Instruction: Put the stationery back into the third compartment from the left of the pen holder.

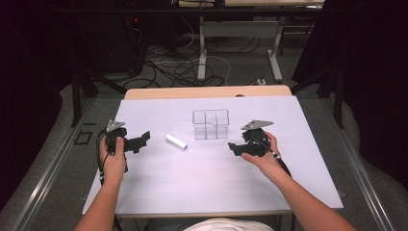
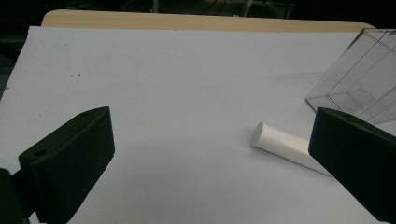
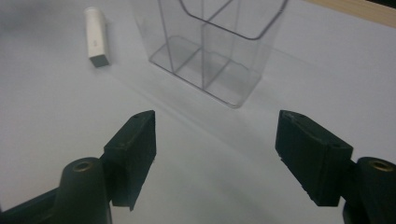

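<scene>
A small white tube (image 1: 176, 141) lies on its side on the white table cover, left of a clear plastic organizer (image 1: 210, 123) split into compartments. My left gripper (image 1: 143, 138) rests on the table left of the tube, jaws wide open, nothing between them. In the left gripper view the tube (image 2: 282, 143) lies ahead, partly behind the right jaw, with the organizer (image 2: 362, 79) beyond. My right gripper (image 1: 234, 148) sits right of the organizer, open and holding nothing. In the right gripper view the organizer (image 3: 217, 44) stands ahead and the tube (image 3: 96, 37) lies at far left.
The white cover (image 1: 211, 183) spreads over a wooden table whose far edge (image 1: 207, 91) shows bare. Beyond it are table legs and cables on the floor (image 1: 192, 67). Black curtains close both sides.
</scene>
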### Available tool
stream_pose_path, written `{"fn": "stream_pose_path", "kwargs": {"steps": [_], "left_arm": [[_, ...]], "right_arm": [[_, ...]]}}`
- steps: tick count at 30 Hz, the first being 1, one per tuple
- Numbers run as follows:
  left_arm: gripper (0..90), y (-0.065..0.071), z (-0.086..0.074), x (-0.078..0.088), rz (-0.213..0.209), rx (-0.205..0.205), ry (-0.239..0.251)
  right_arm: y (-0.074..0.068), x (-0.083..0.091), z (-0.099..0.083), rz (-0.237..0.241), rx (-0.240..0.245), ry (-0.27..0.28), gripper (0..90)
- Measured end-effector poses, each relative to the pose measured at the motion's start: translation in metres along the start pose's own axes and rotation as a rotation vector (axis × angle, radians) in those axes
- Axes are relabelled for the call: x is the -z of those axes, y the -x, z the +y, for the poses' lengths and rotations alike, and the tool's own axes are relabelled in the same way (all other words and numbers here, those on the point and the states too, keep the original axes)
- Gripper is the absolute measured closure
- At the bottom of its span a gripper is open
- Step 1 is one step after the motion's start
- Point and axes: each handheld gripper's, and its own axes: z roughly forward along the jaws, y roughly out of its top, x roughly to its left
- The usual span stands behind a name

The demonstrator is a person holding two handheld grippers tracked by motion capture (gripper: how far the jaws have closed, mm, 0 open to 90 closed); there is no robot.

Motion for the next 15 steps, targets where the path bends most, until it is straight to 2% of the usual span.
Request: {"fn": "stream_pose_path", "kwargs": {"steps": [6, 8, 9, 12, 13, 15], "left_arm": [[0.3, 0.001, -0.001, 0.000, 0.000, -0.012, -0.007], [0.3, 0.001, -0.001, 0.001, 0.001, -0.016, -0.008], [0.3, 0.001, -0.002, 0.001, 0.001, -0.016, -0.006], [0.3, 0.000, -0.002, 0.002, 0.002, -0.014, -0.008], [0.3, 0.000, -0.002, 0.002, 0.003, -0.017, -0.006], [0.3, 0.000, -0.003, 0.002, 0.003, -0.016, -0.005]], "right_arm": [[-0.019, -0.011, 0.018, 0.047, 0.055, -0.033, 35.4], [-0.024, -0.014, 0.024, 0.064, 0.057, -0.064, 36.4], [-0.027, -0.017, 0.026, 0.067, 0.056, -0.044, 36.6], [-0.034, -0.022, 0.035, 0.107, 0.084, -0.081, 36.7], [-0.036, -0.025, 0.037, 0.109, 0.099, -0.072, 36.6], [-0.041, -0.030, 0.042, 0.110, 0.116, -0.088, 36.3]]}}
